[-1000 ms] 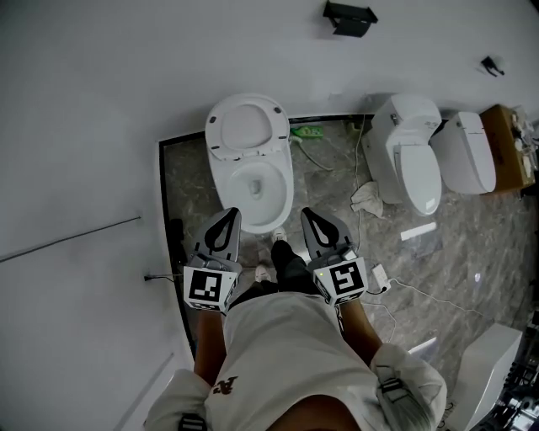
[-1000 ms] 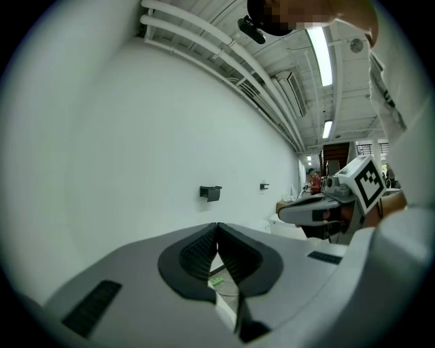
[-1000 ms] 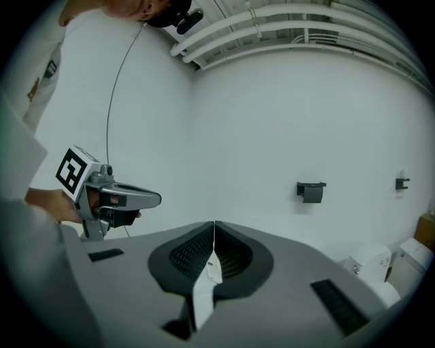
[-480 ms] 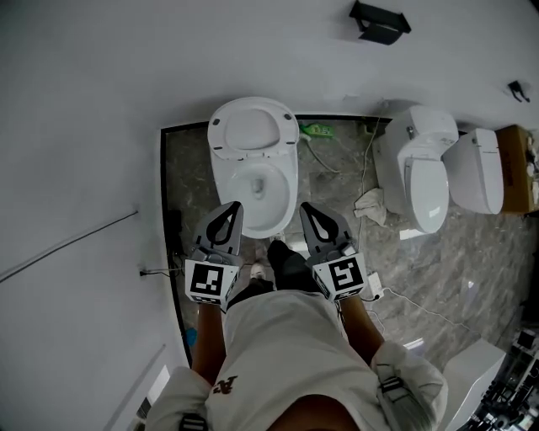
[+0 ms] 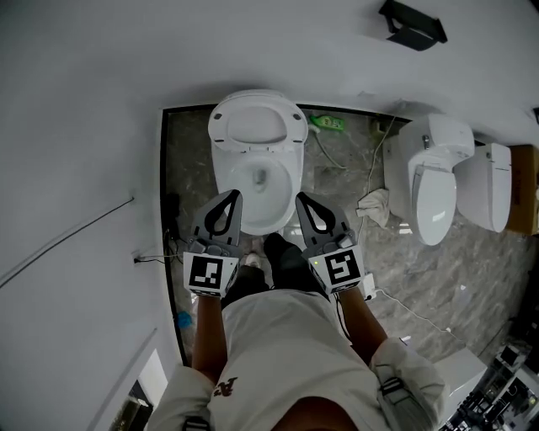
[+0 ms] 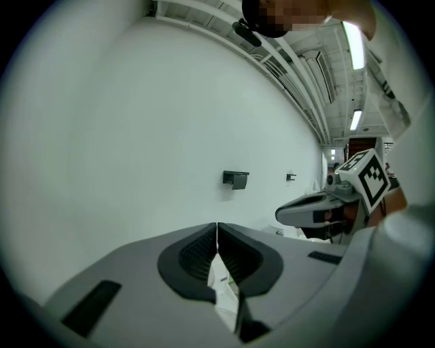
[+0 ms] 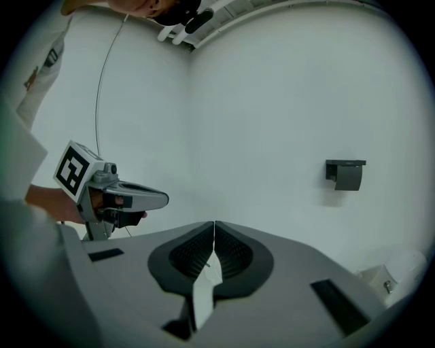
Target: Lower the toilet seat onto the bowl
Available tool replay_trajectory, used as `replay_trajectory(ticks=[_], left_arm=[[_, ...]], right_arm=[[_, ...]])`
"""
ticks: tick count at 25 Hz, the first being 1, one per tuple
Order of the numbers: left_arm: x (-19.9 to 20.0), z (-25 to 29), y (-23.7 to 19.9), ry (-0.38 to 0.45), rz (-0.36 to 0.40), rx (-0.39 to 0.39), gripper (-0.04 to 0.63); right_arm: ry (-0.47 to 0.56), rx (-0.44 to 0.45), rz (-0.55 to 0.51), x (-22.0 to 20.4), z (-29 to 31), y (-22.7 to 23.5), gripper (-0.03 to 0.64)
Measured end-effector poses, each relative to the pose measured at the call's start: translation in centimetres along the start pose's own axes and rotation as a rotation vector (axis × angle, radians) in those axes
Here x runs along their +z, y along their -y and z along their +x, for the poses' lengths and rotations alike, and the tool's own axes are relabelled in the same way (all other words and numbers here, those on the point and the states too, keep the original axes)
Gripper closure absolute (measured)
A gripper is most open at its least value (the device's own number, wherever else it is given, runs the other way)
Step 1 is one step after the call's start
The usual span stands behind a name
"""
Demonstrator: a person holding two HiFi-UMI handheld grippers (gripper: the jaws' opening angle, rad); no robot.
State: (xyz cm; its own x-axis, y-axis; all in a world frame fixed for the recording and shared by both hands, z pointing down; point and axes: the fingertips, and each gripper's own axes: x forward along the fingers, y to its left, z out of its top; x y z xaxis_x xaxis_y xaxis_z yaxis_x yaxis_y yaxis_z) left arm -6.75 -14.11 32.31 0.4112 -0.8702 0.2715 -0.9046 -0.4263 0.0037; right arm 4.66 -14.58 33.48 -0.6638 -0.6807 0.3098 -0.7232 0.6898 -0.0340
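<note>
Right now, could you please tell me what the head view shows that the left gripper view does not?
Only the head view shows the toilet with its seat raised, the other toilets to its right, the marble floor and the person's legs. Only the left gripper view shows the ceiling lights. Both show the white wall, the black wall holder, the left gripper, closed and empty, and the right gripper.
</note>
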Motion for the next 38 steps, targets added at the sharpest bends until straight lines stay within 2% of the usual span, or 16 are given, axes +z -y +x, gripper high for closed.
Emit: replay_trajectory(ticks=[8, 15, 21, 26, 38], left_arm=[[-1.1, 3.8, -2.2, -0.009, -0.029, 0.057, 0.571], [-1.6, 6.9, -3.4, 0.0, -0.059, 0.089, 0.571], [-3.1, 8.7, -4.9, -0.014, -0.026, 0.114, 0.569], [-4.6, 10.0, -5.9, -0.036, -0.007, 0.102, 0.569], [-8.4, 13.1, -9.1, -0.072, -0.037, 0.051, 0.569]], right_arm=[[-0.01, 0.021, -0.044, -0.6, 4.1, 3.8, 0.594], [-0.023, 0.029, -0.032, -1.9, 6.4, 6.6, 0.594], [-0.061, -0.005, 0.007, -4.4, 8.7, 8.7, 0.594], [-0.064, -0.02, -0.004, -5.7, 10.3, 9.3, 0.594], [-0.073, -0.069, -0.058, -7.2, 15.3, 10.0, 0.594]])
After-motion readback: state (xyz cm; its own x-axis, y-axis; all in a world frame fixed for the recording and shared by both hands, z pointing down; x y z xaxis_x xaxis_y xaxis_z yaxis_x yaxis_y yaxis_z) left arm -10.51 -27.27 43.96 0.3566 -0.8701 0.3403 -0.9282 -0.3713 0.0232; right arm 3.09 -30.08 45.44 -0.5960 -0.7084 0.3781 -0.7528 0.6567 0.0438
